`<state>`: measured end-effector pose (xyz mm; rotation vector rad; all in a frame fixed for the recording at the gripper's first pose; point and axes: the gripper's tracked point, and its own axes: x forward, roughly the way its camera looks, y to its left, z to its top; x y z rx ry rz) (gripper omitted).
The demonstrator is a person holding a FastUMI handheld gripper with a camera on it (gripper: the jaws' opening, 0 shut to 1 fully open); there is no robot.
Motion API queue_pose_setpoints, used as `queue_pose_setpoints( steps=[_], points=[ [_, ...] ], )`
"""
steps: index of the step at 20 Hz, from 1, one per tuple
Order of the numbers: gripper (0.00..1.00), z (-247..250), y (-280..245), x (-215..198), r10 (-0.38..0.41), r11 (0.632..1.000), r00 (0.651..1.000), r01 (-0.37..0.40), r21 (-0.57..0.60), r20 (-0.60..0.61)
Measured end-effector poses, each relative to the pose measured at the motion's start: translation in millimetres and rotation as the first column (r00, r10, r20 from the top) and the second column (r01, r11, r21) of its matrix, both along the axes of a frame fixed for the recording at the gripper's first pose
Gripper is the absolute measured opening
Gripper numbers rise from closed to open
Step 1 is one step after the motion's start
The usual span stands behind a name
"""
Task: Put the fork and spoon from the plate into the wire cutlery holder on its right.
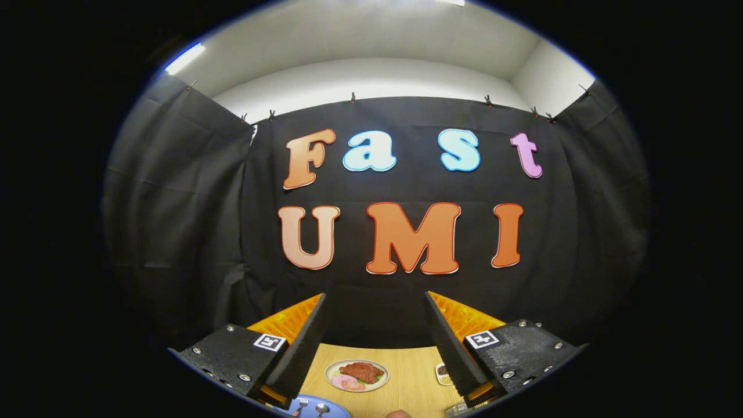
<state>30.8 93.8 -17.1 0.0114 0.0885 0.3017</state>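
My gripper (376, 296) is open, held high above the table, and its fingers aim at the black cloth wall with nothing between them. Far below, close under the left finger, lies a blue plate (336, 408). A fork (300, 406) and a spoon (320, 409) rest on it side by side. Only a corner of the wire cutlery holder (457, 411) shows, to the right of the plate and under the right finger. Most of it is hidden.
A wooden table (412, 377) lies below. A white plate with meat and pink slices (356, 374) sits beyond the blue plate. A small dish with dark bits (443, 373) peeks out beside the right finger. Black cloth walls close the booth.
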Motion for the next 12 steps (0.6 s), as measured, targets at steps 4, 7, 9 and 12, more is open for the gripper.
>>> queue_pose_setpoints(
  steps=[4,7,9,12],
  points=[
    [0.97,-54.4,31.3,-15.7,0.079,0.995,0.982,-0.088,-0.043,-0.173],
    [0.96,-94.0,50.4,-31.1,0.12,0.987,0.945,-0.146,-0.061,-0.305],
    [0.96,-120.9,59.9,-43.0,0.139,0.979,0.913,-0.184,-0.085,-0.384],
    [0.97,-159.3,71.2,-65.7,0.154,0.96,0.851,-0.248,-0.126,-0.502]
  ],
)
